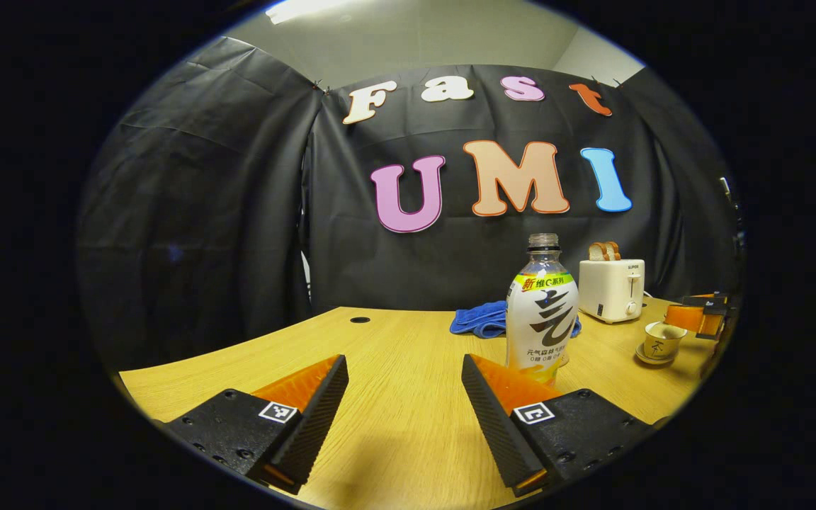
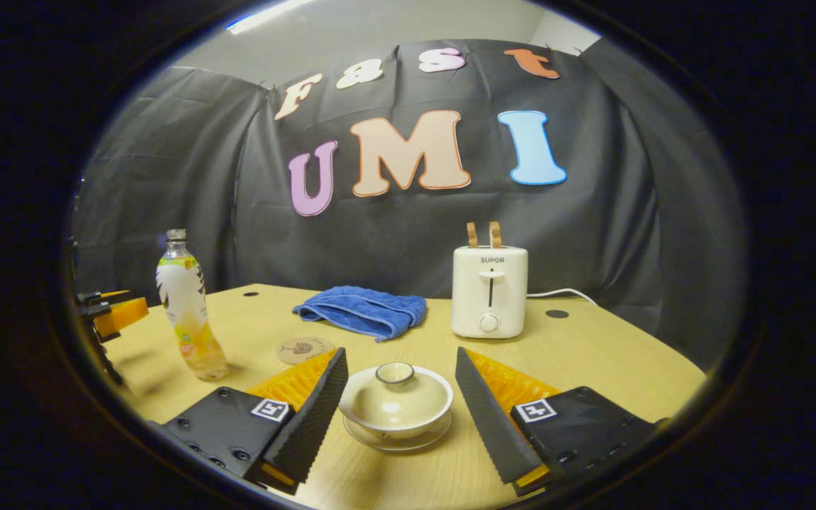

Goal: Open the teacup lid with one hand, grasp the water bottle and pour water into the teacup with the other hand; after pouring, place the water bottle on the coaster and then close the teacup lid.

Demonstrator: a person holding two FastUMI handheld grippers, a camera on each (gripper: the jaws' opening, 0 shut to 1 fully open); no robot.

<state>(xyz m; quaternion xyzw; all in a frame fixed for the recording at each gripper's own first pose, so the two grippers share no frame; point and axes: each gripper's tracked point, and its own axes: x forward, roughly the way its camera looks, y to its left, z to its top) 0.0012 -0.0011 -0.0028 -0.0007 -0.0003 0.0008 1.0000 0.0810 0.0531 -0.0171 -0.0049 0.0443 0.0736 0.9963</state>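
A cream teacup [image 2: 395, 411] with its lid [image 2: 394, 386] on stands on a saucer, between the fingers of my right gripper [image 2: 399, 358]. That gripper is open and its fingers stay apart from the cup on both sides. A clear water bottle [image 2: 188, 312] with a white label stands upright at the left, and a round coaster [image 2: 305, 349] lies behind my left finger. In the left gripper view my left gripper [image 1: 404, 368] is open and holds nothing. The bottle [image 1: 542, 312] stands just beyond its right finger, and the teacup [image 1: 663, 341] is far right beside the other gripper [image 1: 698, 319].
A white toaster [image 2: 489, 290] with bread slices in it stands at the back of the wooden table [image 2: 592, 354], its cord trailing right. A folded blue cloth [image 2: 362, 312] lies left of the toaster. The other gripper [image 2: 114, 312] hovers at the table's left edge.
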